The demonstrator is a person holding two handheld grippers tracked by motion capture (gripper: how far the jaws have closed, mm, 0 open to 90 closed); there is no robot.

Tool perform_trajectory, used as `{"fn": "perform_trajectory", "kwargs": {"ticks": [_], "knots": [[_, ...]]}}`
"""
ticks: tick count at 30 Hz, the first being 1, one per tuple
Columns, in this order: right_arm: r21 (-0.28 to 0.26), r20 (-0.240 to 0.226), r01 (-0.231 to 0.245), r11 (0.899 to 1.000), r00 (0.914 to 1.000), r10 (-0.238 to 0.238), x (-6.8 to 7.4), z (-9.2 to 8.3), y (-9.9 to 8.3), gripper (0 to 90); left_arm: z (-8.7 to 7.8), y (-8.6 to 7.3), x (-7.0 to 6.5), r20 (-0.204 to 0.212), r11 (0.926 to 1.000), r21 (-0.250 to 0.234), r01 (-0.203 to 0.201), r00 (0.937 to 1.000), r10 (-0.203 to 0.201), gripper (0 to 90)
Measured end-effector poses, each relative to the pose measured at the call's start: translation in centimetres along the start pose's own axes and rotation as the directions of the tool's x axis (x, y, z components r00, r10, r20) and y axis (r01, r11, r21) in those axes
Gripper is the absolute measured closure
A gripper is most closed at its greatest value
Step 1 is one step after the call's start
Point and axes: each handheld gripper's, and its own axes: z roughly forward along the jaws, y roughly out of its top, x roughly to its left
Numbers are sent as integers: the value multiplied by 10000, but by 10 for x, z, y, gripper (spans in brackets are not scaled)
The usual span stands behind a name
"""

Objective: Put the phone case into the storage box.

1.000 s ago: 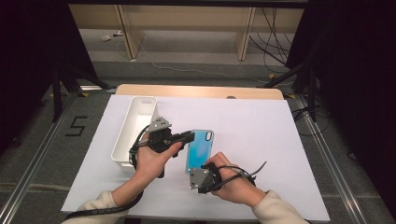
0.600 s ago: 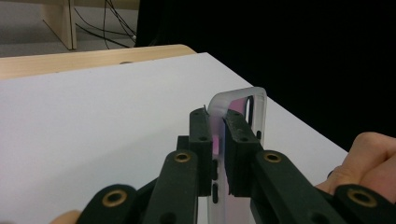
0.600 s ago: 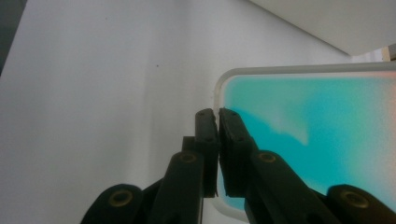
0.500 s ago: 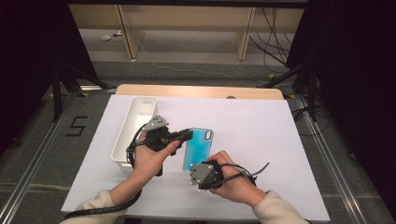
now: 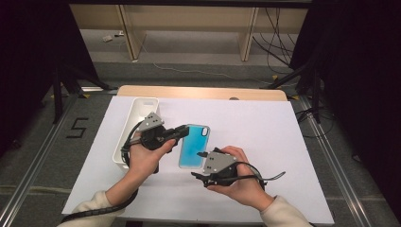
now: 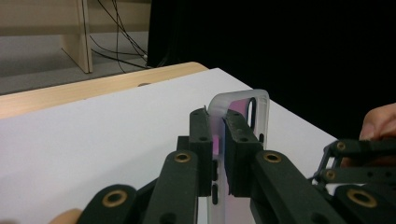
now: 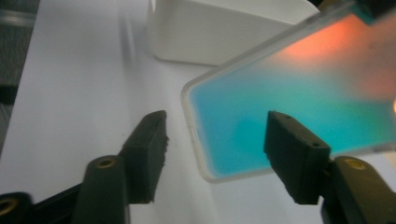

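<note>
Holding phone case [image 5: 193, 146] | L gripper [image 5: 182, 133] jaws pinching its edge | R gripper [image 5: 197, 165] jaws just opening, spread astride near corner, prob. clear | long axis away from person

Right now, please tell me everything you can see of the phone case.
The phone case is a soft-looking, translucent shell with a frosted rim, tinted blue-green and shading to pink-orange at one end, with an oval camera cut-out near a corner. It lies over the white table sheet. The left hand-held gripper clamps its edge; the right hand-held gripper, its jaws just opened, no longer presses it.
</note>
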Motion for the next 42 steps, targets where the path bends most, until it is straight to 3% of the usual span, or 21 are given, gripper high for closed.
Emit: {"fn": "perform_trajectory", "kwargs": {"ticks": [8,16,19,23,29,42], "knots": [[-774,292,-1280,9888,9910,1306,-8,-11,-13,258,-6,4,6,-131,9997,-195,-121,9998,118,826],[-1449,209,-2210,9644,9738,2263,-14,-21,-22,206,-11,8,10,-255,9990,-362,-248,9994,239,826],[-1531,222,-2350,9599,9703,2410,-17,-25,-26,199,-13,10,11,-314,9988,-403,-279,9992,266,826],[-1736,308,-2714,9467,9593,2807,-19,-29,-32,187,-15,11,13,-380,9988,-426,-252,9990,236,827],[-2247,530,-3217,9198,9385,3412,-22,-36,-42,168,-18,13,16,-425,9986,-481,-240,9989,220,826],[-2462,726,-3764,8931,9117,4043,-27,-56,-59,162,-24,19,22,-505,9971,-650,-386,9981,354,826]]}}
